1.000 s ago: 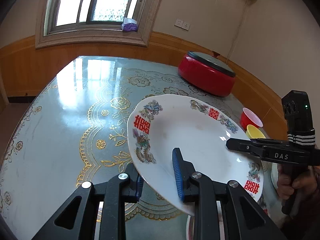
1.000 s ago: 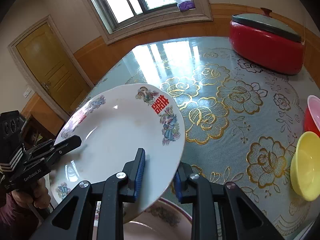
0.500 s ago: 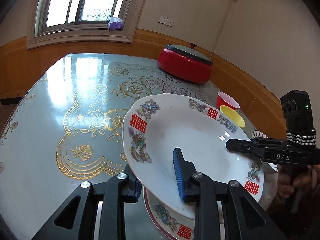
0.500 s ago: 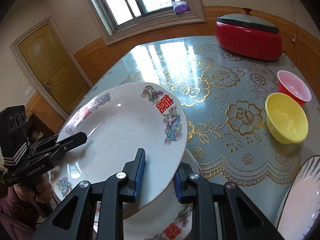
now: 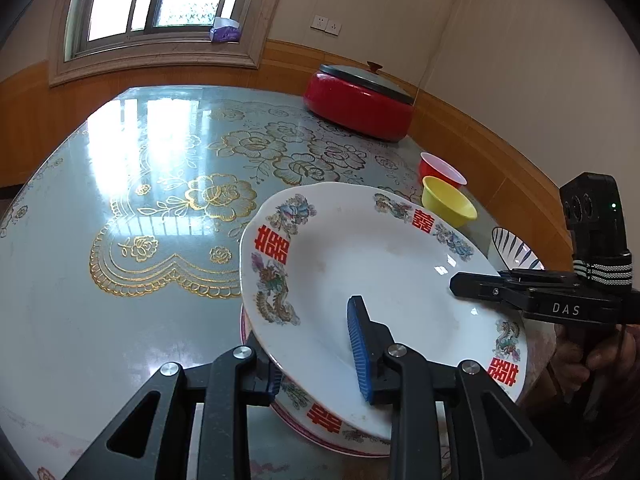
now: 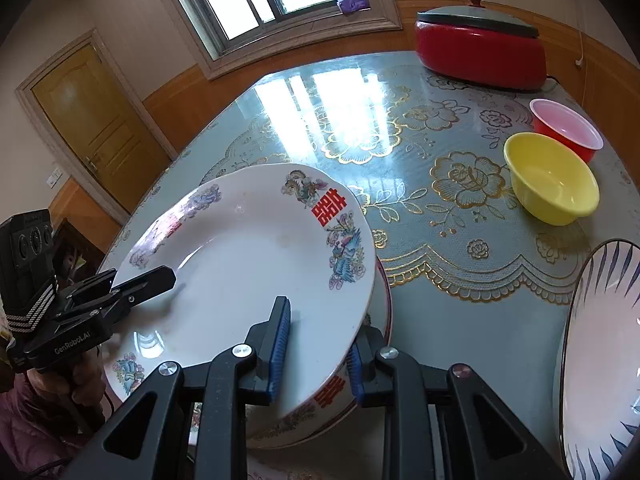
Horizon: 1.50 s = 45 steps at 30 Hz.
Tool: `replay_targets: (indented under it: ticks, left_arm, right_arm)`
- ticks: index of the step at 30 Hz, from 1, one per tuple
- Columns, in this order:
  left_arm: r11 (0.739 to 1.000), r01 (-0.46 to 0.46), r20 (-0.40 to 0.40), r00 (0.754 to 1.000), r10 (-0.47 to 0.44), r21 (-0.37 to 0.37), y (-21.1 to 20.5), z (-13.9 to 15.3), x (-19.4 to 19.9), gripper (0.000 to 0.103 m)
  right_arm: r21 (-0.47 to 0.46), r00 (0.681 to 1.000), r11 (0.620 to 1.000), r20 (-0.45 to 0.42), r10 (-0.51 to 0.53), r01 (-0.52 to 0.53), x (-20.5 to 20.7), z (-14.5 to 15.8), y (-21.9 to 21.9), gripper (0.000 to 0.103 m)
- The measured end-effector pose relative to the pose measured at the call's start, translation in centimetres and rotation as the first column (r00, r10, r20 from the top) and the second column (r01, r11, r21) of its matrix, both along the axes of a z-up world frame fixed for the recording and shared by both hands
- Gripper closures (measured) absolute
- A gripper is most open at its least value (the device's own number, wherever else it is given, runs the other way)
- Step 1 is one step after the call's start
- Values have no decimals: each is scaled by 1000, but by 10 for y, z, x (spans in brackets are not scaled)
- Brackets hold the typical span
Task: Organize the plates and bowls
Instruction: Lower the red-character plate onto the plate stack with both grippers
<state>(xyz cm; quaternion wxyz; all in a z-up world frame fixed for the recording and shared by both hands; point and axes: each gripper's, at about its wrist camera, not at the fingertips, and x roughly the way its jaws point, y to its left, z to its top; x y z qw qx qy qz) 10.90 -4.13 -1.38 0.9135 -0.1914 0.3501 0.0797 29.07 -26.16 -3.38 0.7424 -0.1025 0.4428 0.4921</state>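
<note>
- Risk, as a judgement: uneven release, one tool letting go before the other, tipping the white plate [image 5: 360, 280] so it slides off the matching plate [image 5: 320, 416] under it and chips a rim.
- Second risk: pads trapped between the two rims if lowered too far.
- Left tool [image 5: 320, 360]: narrow gap, pinching the near rim of the white plate, blue pads above and below.
- Right tool [image 6: 316, 352]: likewise narrow, clamped on the opposite rim.
- Held tilted between both tools, just over the matching plate on the tabletop [image 5: 120, 240].
</note>
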Motion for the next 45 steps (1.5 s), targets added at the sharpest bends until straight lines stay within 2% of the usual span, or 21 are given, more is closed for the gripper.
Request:
replay_targets:
  ticks: [14, 23, 33, 38, 40, 45]
  left_arm:
    - [1000, -24, -41, 999, 24, -18, -5, -16, -2, 72]
    - [999, -32, -40, 999, 30, -32, -3, -16, -4, 72]
    - [999, -34, -41, 999, 33, -27, -5, -14, -4, 69]
    - [1000, -31, -45, 999, 31, -2, -9, -14, -4, 70]
    - [999, -30, -44, 999, 31, 16, -12, -14, -5, 70]
    - [999, -31, -43, 999, 32, 21, -12, -14, -6, 70]
  right_arm:
    - [-34, 998, 999, 59, 24, -22, -11, -7, -4, 77]
    - [-75, 989, 997, 147, 31, -20, -18, -4, 0, 72]
    - [-82, 988, 997, 156, 9, 3, -21, -2, 0, 71]
    - [-118, 982, 992, 188, -12, 35, -21, -6, -2, 69]
    - [-125, 981, 991, 194, -17, 42, -21, -10, -4, 73]
    - [-120, 979, 992, 202, -19, 44, -22, -10, -4, 72]
